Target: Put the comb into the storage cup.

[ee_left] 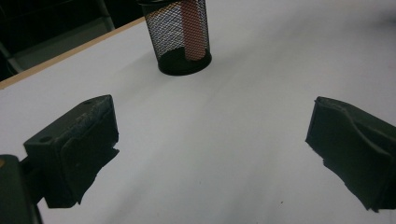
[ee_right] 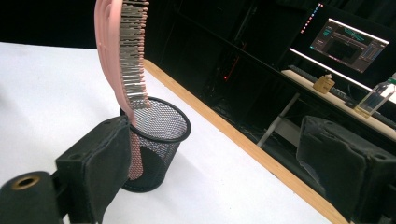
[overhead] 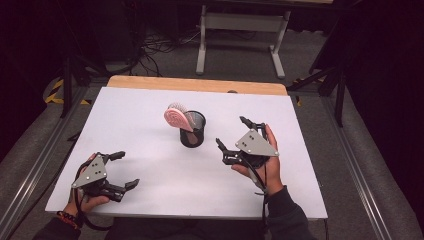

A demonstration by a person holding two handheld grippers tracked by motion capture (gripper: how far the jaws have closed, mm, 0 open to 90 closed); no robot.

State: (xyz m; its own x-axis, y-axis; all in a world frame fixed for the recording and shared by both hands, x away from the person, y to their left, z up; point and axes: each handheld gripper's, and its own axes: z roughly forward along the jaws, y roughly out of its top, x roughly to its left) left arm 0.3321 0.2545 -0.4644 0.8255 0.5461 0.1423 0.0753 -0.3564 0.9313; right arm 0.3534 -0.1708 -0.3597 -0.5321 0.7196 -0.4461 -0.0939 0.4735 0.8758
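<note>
Hairbrush parked in mesh cup, grippers idle

Pink hairbrush (overhead: 176,118) stands handle-down in the black mesh cup (overhead: 193,135) mid-table, leaning on its rim. Left gripper (overhead: 124,170) and right gripper (overhead: 231,133) hold wide, empty jaws, likely ready.

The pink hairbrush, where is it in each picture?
High view: the pink hairbrush stands handle-down in the black mesh cup near the table's middle, its head leaning left.
Left gripper view: top centre, its pink handle shows through the cup's mesh.
Right gripper view: upper left, its bristled head rises above the cup's rim.
Shared landmark: the black mesh cup.
</note>
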